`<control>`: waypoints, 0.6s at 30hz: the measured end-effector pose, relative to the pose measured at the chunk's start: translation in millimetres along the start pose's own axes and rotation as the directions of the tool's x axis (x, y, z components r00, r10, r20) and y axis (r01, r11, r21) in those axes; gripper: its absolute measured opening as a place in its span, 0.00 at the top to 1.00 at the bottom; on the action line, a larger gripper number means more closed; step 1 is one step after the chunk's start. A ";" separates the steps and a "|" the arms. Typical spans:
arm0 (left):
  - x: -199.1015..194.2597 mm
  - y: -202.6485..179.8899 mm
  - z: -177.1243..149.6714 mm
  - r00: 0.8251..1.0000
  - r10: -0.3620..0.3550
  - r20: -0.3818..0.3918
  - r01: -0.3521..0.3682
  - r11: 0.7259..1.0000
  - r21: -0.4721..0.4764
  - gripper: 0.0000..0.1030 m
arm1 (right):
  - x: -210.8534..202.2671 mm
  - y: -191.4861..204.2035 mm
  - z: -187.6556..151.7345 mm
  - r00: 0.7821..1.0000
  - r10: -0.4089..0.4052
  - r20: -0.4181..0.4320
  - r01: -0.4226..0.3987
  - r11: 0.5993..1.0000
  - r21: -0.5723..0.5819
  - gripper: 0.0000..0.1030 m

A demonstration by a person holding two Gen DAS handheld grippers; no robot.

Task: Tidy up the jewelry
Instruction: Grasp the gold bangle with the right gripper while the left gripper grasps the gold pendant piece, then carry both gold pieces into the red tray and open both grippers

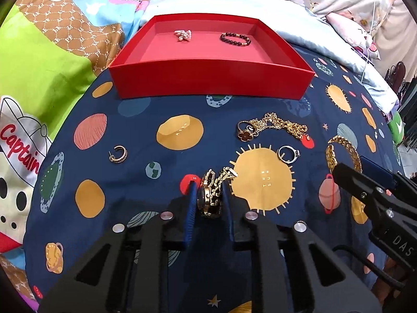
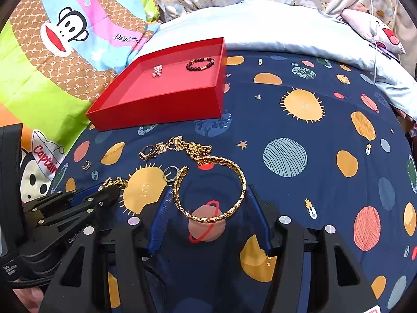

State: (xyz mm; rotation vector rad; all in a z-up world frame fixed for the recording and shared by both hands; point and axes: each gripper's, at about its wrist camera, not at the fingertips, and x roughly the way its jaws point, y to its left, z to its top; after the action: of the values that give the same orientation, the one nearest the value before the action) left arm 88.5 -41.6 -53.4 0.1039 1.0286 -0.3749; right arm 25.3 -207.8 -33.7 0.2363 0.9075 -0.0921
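My left gripper (image 1: 208,185) is shut on a gold watch (image 1: 211,195) lying on the navy planet-print sheet. My right gripper (image 2: 208,190) is open, its blue pads on either side of a gold bangle (image 2: 212,190), close to it. A red tray (image 1: 211,78) at the back holds a pearl piece (image 1: 183,34) and a dark bead bracelet (image 1: 235,38). Loose on the sheet are a gold chain necklace (image 1: 282,125), a red-stone ring (image 1: 245,131), a silver ring (image 1: 288,154) and a hoop earring (image 1: 118,154).
Bright cartoon-print bedding (image 1: 47,78) lies to the left of the sheet. A pale blue pillow (image 2: 286,26) and floral bedding lie behind the tray. The right gripper's body shows in the left wrist view (image 1: 378,200) beside the bangle (image 1: 341,154).
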 end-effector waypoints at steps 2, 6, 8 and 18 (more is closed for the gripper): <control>-0.9 -0.2 -0.8 1.000 0.003 -0.001 -0.003 1.000 0.001 0.82 | -2.6 1.4 0.2 1.000 0.002 0.004 -0.002 1.000 -0.003 0.46; -6.9 4.9 -1.2 1.000 -0.013 -0.005 0.013 1.000 -0.019 0.83 | -10.8 5.5 2.1 1.000 0.011 0.019 -0.010 1.000 -0.009 0.46; -13.2 8.7 0.4 1.000 -0.018 0.004 0.018 0.999 -0.032 0.83 | -15.6 7.5 4.3 0.999 0.018 0.028 -0.017 1.000 -0.010 0.46; -49.5 24.4 23.6 0.995 -0.032 0.093 0.038 0.997 -0.064 0.83 | -34.5 17.1 23.7 0.995 0.053 0.083 -0.052 0.998 -0.019 0.46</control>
State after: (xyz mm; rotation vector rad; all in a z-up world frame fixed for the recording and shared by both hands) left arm 93.6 -12.4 -1.3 0.0096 0.9522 -0.3740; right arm 25.4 -197.6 10.3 0.2392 0.8179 -0.0454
